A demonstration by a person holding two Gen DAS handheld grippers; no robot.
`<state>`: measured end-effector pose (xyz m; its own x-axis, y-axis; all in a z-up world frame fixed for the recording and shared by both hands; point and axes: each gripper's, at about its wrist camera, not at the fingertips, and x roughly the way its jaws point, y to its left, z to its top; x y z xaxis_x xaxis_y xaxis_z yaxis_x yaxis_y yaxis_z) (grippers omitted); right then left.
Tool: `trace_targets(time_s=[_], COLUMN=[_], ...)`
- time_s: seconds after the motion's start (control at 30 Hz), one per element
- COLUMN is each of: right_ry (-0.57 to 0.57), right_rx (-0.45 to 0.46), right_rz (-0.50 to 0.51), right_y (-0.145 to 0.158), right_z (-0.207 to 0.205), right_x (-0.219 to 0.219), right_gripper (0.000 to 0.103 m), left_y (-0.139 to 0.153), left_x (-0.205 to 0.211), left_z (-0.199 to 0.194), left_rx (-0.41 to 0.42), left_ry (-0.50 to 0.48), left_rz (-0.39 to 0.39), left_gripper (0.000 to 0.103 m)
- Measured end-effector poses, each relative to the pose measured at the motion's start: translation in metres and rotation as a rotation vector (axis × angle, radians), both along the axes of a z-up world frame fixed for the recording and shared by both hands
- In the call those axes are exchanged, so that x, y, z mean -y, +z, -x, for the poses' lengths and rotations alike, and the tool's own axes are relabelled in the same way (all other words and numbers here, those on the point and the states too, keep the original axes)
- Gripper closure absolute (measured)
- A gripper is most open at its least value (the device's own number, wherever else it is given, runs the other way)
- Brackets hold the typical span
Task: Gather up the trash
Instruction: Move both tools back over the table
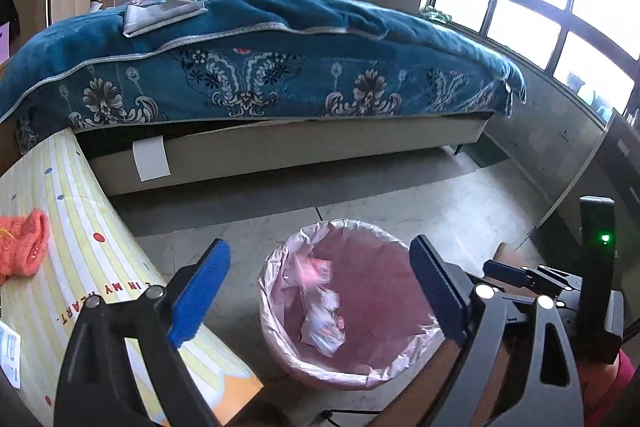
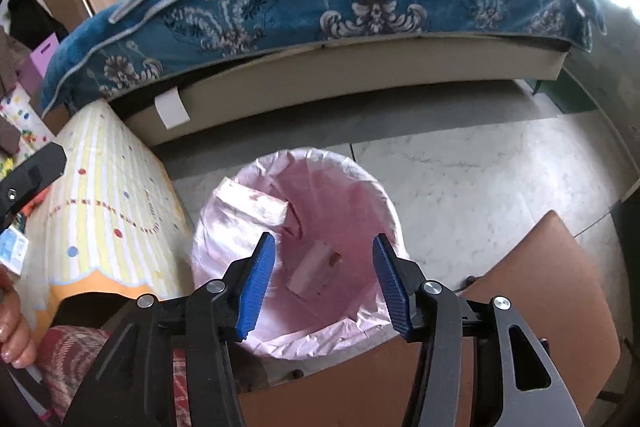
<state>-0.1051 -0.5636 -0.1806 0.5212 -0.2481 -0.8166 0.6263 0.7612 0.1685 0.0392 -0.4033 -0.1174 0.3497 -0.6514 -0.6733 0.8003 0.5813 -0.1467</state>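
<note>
- a wide bed with a beige padded frame (image 1: 304,143) fills the back of the room, covered by a teal plush blanket with pale floral scrollwork (image 1: 280,67); the blanket's patterned edge hangs over the side facing both cameras.
- a pale marbled tile floor (image 2: 480,179) runs from the bed to the foreground.
- a low table under a yellow-and-white striped cloth with coloured dots (image 1: 80,251) stands to the left of the bin, its edge just beside the bin's rim; an orange fuzzy knitted item (image 1: 24,247) lies on the cloth.
- a brown flat chair seat (image 2: 552,291) sits at the lower right, its edge close to the bin.
- a round waste bin lined with a thin pink plastic bag (image 1: 280,267) stands on the floor between the table and the chair; the bag's edge is folded over the rim.
- the left gripper (image 1: 320,291), black-armed with blue ribbed pads, hovers above the bin with its jaws spread wide and nothing between them.
- the right gripper (image 2: 324,283) also hangs over the bin mouth, jaws apart and empty.
- inside the bin lie a crumpled white-and-pink wrapper (image 1: 324,323), a small pinkish rectangular box (image 2: 316,269) and a pale flat packet (image 2: 256,205) against the liner's wall.
</note>
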Motion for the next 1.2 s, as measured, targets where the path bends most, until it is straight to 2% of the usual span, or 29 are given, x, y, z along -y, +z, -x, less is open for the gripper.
trace_targets(time_s=[0.17, 0.37, 0.83, 1.0, 1.07, 1.2], right_ry=[0.005, 0.091, 0.473, 0.611, 0.646, 0.726], right_rx=[0.039, 0.101, 0.162, 0.166, 0.167, 0.173], right_rz=[0.033, 0.066, 0.094, 0.104, 0.105, 0.104], right_y=[0.027, 0.059, 0.092, 0.097, 0.097, 0.094], right_z=[0.012, 0.007, -0.071, -0.099, -0.107, -0.13], right_x=[-0.015, -0.051, -0.193, -0.247, -0.262, -0.292], right_gripper=[0.05, 0.049, 0.043, 0.034, 0.025, 0.016], left_y=[0.018, 0.033, 0.05, 0.046, 0.043, 0.036], left_x=[-0.02, -0.076, -0.245, -0.307, -0.329, -0.372], left_z=[0.01, 0.021, 0.013, 0.001, -0.006, -0.025], left_rx=[0.037, 0.08, 0.178, 0.173, 0.172, 0.147], left_ry=[0.024, 0.115, 0.439, 0.577, 0.624, 0.72], left_rz=[-0.008, -0.041, -0.108, -0.126, -0.135, -0.154], left_gripper=[0.015, 0.015, 0.013, 0.01, 0.008, 0.007])
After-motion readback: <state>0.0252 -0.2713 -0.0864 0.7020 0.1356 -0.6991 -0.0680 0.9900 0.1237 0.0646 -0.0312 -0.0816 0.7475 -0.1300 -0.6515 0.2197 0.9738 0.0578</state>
